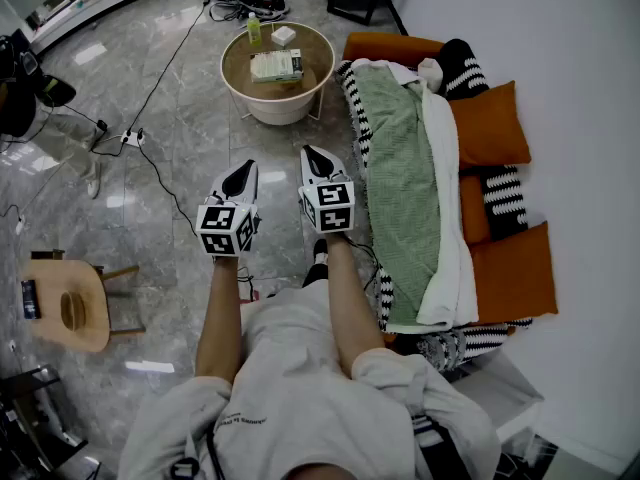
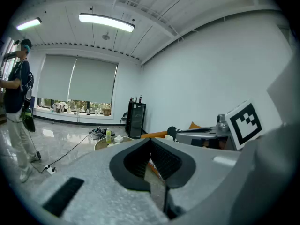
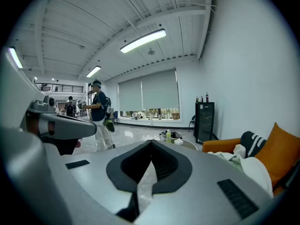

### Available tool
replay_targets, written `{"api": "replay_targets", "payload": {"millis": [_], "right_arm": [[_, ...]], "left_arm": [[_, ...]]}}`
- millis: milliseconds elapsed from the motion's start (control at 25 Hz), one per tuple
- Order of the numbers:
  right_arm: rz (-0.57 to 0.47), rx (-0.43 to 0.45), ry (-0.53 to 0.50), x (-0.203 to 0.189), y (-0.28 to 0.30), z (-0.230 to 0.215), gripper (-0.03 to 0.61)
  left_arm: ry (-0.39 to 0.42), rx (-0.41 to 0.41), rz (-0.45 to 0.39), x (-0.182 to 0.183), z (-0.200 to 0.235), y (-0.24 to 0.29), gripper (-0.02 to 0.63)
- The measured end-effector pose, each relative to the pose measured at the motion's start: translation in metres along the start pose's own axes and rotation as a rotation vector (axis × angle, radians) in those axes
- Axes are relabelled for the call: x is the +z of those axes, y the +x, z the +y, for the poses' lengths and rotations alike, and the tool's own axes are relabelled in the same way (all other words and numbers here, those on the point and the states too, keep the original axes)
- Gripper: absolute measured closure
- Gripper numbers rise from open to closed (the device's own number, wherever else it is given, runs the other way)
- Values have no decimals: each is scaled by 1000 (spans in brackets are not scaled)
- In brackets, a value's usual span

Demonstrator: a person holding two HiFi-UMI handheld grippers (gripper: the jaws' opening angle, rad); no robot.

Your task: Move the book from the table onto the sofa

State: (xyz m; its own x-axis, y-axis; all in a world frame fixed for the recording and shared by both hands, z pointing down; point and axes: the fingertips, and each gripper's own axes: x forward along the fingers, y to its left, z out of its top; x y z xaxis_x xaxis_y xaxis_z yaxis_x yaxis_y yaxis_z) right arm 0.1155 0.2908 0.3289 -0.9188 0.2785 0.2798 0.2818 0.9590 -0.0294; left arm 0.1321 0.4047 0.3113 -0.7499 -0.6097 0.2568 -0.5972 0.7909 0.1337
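Lying on the tabletop well ahead of the left tongs and right tongs, both closed on nothing, the book is judged light, stiff, best pinched by one edge.

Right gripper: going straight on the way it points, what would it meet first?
Probably the table with the book, ahead of the right gripper; nothing shows between, though depth is unclear.

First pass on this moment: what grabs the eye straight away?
The orange sofa, draped with a green knitted blanket, fills the right side. Ahead stands a round beige table bearing a pale book. The left gripper and right gripper hang shut and empty above the grey floor.
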Motion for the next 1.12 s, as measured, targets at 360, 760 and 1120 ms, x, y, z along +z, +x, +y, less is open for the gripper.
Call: {"api": "replay_targets", "payload": {"millis": [360,760,1120], "right_arm": [[62,18,-39,-3,52,-86,574],[34,35,123,-21,100,-106,574],[25,-23,191,-29,170,-24,572]], "left_arm": [[-59,62,-24,12,-11,94,604],[-109,93,68,-18,25,128,604],[-122,-41,108,-43,140,114,604]]}}
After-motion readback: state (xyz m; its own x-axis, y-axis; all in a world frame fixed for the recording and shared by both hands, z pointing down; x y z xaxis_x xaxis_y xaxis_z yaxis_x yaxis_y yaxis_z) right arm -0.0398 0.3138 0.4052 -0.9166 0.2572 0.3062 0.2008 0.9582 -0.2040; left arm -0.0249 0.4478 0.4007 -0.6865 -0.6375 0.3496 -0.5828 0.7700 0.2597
